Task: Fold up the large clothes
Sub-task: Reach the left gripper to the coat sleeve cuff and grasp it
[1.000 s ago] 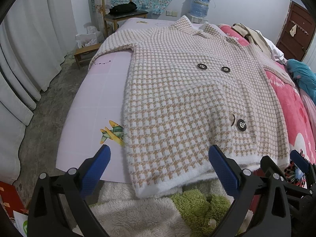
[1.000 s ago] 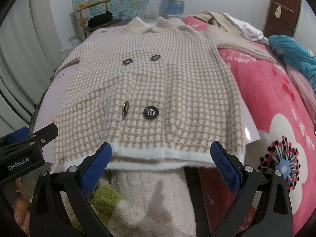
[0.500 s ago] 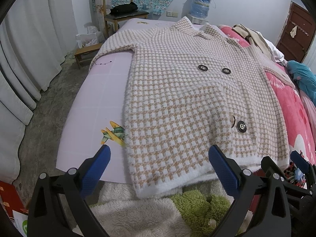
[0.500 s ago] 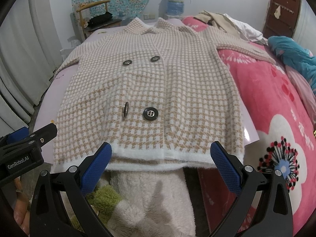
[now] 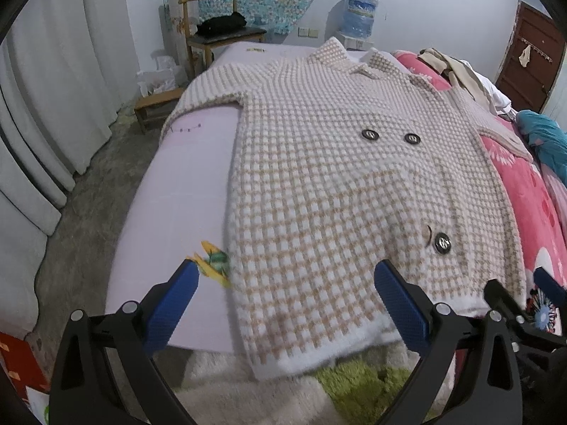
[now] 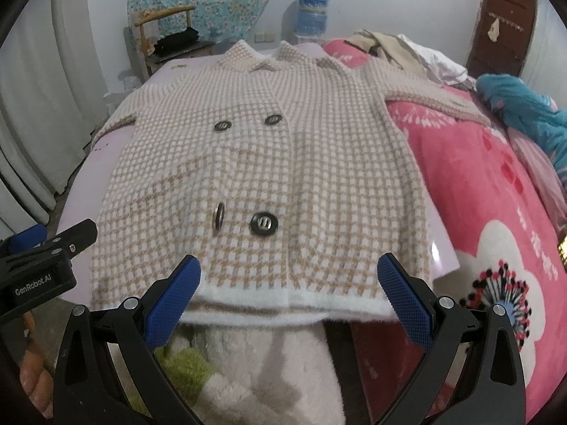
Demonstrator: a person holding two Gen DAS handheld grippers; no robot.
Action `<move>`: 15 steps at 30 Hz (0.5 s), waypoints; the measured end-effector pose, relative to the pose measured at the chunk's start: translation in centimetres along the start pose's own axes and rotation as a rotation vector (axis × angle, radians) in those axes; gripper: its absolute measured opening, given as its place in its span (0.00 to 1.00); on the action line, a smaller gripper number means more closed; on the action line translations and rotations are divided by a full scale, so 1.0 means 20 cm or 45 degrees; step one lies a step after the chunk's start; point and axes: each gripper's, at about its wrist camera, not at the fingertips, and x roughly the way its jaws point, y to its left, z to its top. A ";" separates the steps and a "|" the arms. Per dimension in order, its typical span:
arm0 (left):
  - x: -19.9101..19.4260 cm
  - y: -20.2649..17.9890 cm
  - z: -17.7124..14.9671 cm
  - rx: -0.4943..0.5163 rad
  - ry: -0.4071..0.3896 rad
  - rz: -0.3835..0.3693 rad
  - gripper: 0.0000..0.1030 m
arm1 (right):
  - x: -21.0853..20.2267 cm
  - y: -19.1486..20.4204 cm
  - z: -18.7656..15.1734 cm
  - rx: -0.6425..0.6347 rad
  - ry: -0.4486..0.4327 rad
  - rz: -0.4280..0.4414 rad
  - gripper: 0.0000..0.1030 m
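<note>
Covering bed (image 5: pixel 170 212) (pink blanket (image 6: pixel 496 191)): coat (image 6: pixel 269 163).

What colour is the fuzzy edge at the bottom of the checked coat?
White. The hem of the coat shows best in the right wrist view.

coat (image 5: pixel 336 194) | beige-white checked knit, four dark buttons | spread flat, front up, hem nearest

coat (image 6: pixel 269 163): fuzzy knitted cloth, looking soft and matt
buttons (image 6: pixel 264 224): shining glossy
tool pads (image 6: pixel 172 301): showing textured blue plastic
</note>
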 end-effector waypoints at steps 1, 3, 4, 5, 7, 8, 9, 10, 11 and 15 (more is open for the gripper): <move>0.01 0.00 0.01 0.004 -0.007 0.002 0.95 | 0.00 0.00 0.01 -0.003 -0.008 -0.003 0.94; 0.02 0.01 0.04 0.012 -0.032 0.009 0.95 | 0.01 0.00 0.05 -0.014 -0.033 -0.005 0.94; 0.03 0.01 0.06 0.015 -0.041 0.007 0.95 | 0.02 -0.01 0.07 -0.018 -0.043 -0.007 0.94; 0.04 0.02 0.08 0.017 -0.052 0.004 0.95 | 0.03 -0.01 0.08 -0.021 -0.050 -0.007 0.94; 0.06 0.03 0.12 0.023 -0.066 -0.013 0.95 | 0.05 0.00 0.13 -0.040 -0.073 -0.015 0.94; 0.07 0.04 0.14 0.025 -0.072 -0.023 0.95 | 0.06 0.00 0.14 -0.049 -0.084 -0.018 0.94; 0.09 0.05 0.16 0.025 -0.081 -0.038 0.95 | 0.07 0.01 0.17 -0.062 -0.102 -0.025 0.94; 0.10 0.05 0.18 0.025 -0.090 -0.047 0.95 | 0.09 0.01 0.19 -0.074 -0.118 -0.030 0.94; 0.11 0.06 0.20 0.025 -0.101 -0.069 0.95 | 0.09 0.01 0.21 -0.080 -0.131 -0.030 0.94; 0.15 0.13 0.29 -0.019 -0.139 -0.214 0.95 | 0.14 0.02 0.31 -0.088 -0.187 0.018 0.93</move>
